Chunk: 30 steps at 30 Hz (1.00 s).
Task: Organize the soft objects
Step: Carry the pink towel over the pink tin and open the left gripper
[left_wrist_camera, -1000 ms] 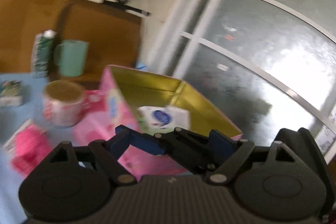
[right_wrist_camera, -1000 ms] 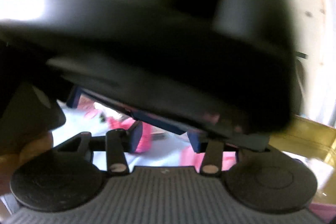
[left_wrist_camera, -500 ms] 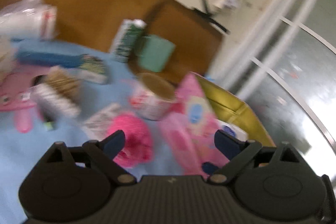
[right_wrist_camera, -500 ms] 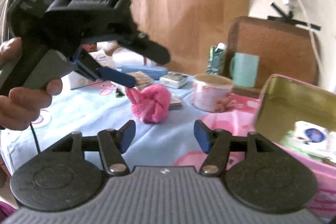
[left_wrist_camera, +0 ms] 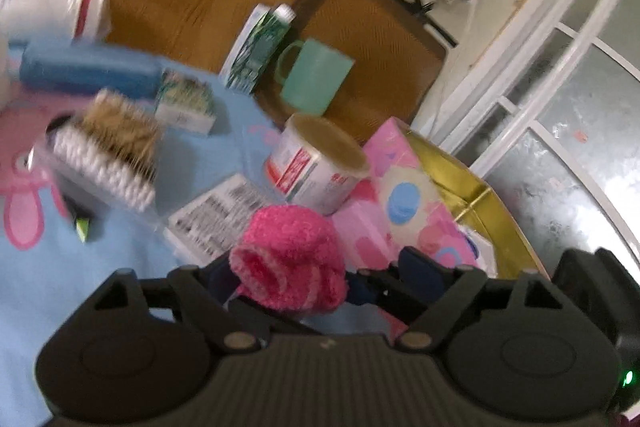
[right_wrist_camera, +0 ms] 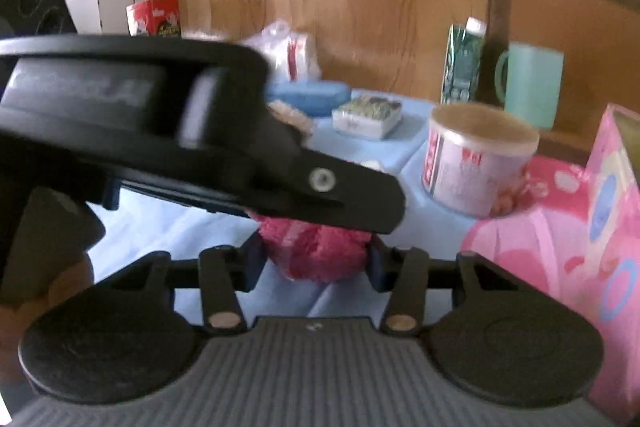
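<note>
A fluffy pink knitted ball [left_wrist_camera: 290, 259] lies on the blue cloth between the fingers of my left gripper [left_wrist_camera: 320, 277], whose jaws stand wide apart around it. In the right wrist view the same pink ball [right_wrist_camera: 316, 253] sits between the fingers of my right gripper [right_wrist_camera: 314, 259], also open. The left gripper's black body [right_wrist_camera: 160, 131] crosses just above the ball there. The pink box with a gold inside [left_wrist_camera: 460, 187] stands to the right and holds a white tissue pack [left_wrist_camera: 476, 251].
On the blue cloth [left_wrist_camera: 60, 267] stand a paper tub [left_wrist_camera: 316, 163], a green mug [left_wrist_camera: 316, 79], a green carton [left_wrist_camera: 260, 51], a blue case [left_wrist_camera: 88, 71], a small card box [left_wrist_camera: 184, 103] and a cotton swab box [left_wrist_camera: 104, 163]. A wooden wall is behind.
My left gripper swung from over the pink box down to the pink ball, which now sits between its fingers. My right gripper also closed in on the ball.
</note>
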{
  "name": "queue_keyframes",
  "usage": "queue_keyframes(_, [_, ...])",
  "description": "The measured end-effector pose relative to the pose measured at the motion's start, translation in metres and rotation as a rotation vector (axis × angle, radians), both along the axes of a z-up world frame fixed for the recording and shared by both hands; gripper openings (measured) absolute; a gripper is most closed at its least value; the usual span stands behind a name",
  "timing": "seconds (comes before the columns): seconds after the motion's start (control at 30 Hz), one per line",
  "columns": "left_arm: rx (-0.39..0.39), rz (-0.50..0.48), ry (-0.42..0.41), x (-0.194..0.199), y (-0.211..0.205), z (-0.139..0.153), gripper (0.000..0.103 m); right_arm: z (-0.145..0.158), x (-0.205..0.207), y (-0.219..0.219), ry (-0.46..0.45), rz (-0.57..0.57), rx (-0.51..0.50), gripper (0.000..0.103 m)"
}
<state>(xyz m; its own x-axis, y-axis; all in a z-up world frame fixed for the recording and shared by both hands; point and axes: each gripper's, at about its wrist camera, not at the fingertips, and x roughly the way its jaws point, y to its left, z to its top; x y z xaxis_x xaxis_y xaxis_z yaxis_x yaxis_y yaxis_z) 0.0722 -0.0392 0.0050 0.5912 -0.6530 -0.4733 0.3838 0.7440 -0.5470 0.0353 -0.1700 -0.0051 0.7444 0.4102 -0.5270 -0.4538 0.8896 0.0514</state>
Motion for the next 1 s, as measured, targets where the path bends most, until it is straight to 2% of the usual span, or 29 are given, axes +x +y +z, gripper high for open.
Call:
queue_keyframes(0.13, [-0.05, -0.057, -0.059, -0.004, -0.014, 0.029, 0.085, 0.02, -0.033, -0.005, -0.178, -0.066, -0.06, 0.051])
queue_keyframes(0.27, [-0.063, -0.174, -0.154, -0.014, -0.061, 0.064, 0.089, 0.043, -0.061, -0.037, -0.307, -0.183, -0.076, 0.051])
queue_keyframes(0.47, [-0.036, -0.375, -0.223, -0.033, -0.158, 0.082, 0.091, 0.058, -0.098, -0.11, -0.346, -0.397, -0.037, 0.052])
queue_keyframes(0.6, [-0.006, -0.442, -0.201, -0.045, -0.201, 0.077, 0.095, 0.051, -0.108, -0.153, -0.316, -0.555, -0.054, 0.055])
queue_keyframes(0.63, [-0.007, -0.44, -0.191, -0.047, -0.204, 0.076, 0.097, 0.047, -0.105, -0.164, -0.294, -0.618, -0.059, 0.058])
queue_keyframes(0.67, [-0.018, -0.426, -0.177, -0.047, -0.204, 0.075, 0.099, 0.044, -0.102, -0.174, -0.27, -0.664, -0.059, 0.068])
queue_keyframes(0.7, [-0.025, -0.422, -0.172, -0.048, -0.201, 0.075, 0.1, 0.042, -0.1, -0.184, -0.241, -0.701, -0.049, 0.073])
queue_keyframes(0.83, [-0.04, -0.353, -0.18, -0.05, -0.174, 0.078, 0.102, 0.043, -0.11, -0.2, -0.273, -0.766, 0.066, 0.077])
queue_keyframes(0.97, [-0.1, -0.276, -0.174, -0.054, -0.127, 0.081, 0.102, 0.048, -0.12, -0.182, -0.365, -0.73, 0.124, 0.077])
queue_keyframes(1.0, [-0.104, -0.261, -0.174, -0.055, -0.116, 0.08, 0.102, 0.047, -0.111, -0.171, -0.388, -0.716, 0.128, 0.077])
